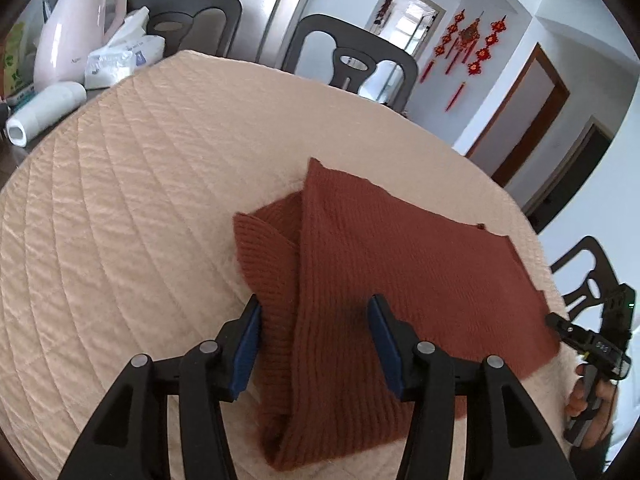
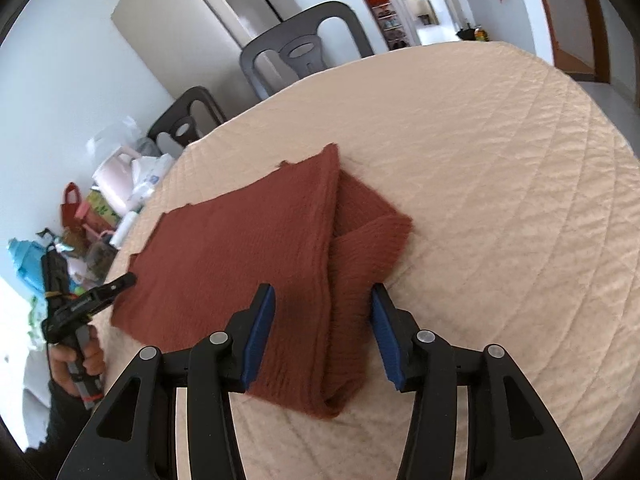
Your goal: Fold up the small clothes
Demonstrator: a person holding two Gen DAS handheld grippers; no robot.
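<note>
Knit sweater (image 1: 400,264) on quilted tabletop (image 1: 120,220), one folded side edge beneath each spread-jawed, empty gripper: left gripper (image 1: 316,340), right gripper (image 2: 324,332).

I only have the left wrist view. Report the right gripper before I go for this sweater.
Observer: The right gripper is open, its blue fingers apart over the rust-red knit sweater, pinching nothing.
Operator: Say what lies under it.
Observer: A lengthwise fold edge, with a ribbed sleeve folded in just to its right.
Operator: Name clutter I can't see.
Observer: A small red bag stands among the things left of the quilted cover.
</note>
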